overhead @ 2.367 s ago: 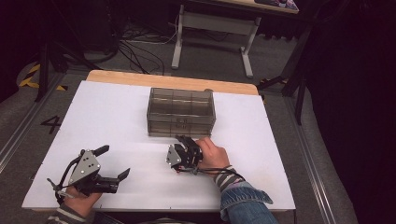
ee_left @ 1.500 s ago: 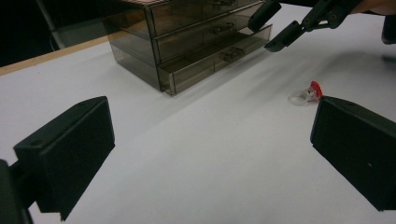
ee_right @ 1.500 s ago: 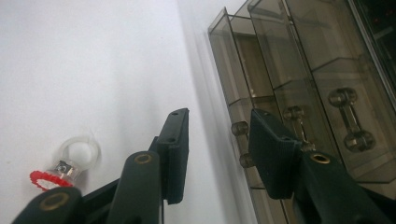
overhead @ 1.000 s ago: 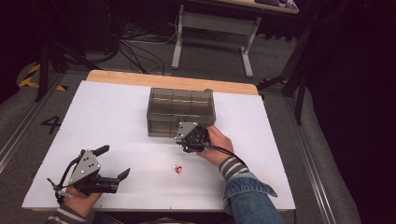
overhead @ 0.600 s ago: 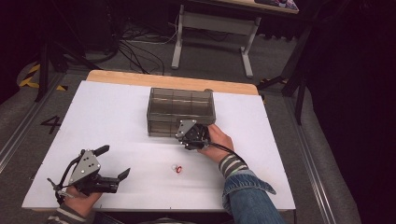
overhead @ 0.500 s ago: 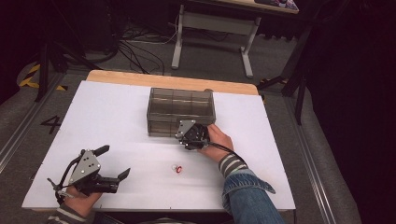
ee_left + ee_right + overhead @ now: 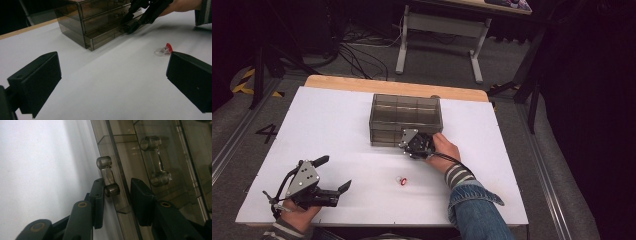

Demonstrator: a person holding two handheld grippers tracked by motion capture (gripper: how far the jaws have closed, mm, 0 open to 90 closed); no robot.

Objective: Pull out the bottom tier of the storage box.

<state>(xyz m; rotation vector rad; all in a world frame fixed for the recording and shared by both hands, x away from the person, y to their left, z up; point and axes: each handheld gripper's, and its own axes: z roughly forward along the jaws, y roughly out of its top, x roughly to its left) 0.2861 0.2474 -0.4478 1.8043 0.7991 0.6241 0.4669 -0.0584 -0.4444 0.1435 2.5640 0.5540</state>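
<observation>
At the frame's centre in the high view, the right gripper (image 7: 411, 145) is closing its jaws, not yet clamped, around the bottom drawer's handle (image 7: 108, 176) on the drawer box (image 7: 404, 119), light, stiff, slippery plastic best pinched at the handle's bar, while the left gripper (image 7: 333, 175) is resting released.

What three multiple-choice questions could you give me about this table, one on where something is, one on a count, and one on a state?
1. Where does the small red piece lie?
A. on the white table between the two grippers
B. inside a drawer
C. on the floor

2. How many drawers stack up on the cabinet front in the left gripper view?
A. one
B. three
C. six

3. How does the left gripper stand?
A. shut on the red piece
B. shut on a handle
C. open, holding nothing

Answers: A, it sits on the bare table; B, three fronts show stacked; C, its jaws stand wide apart with only table between them.
</observation>
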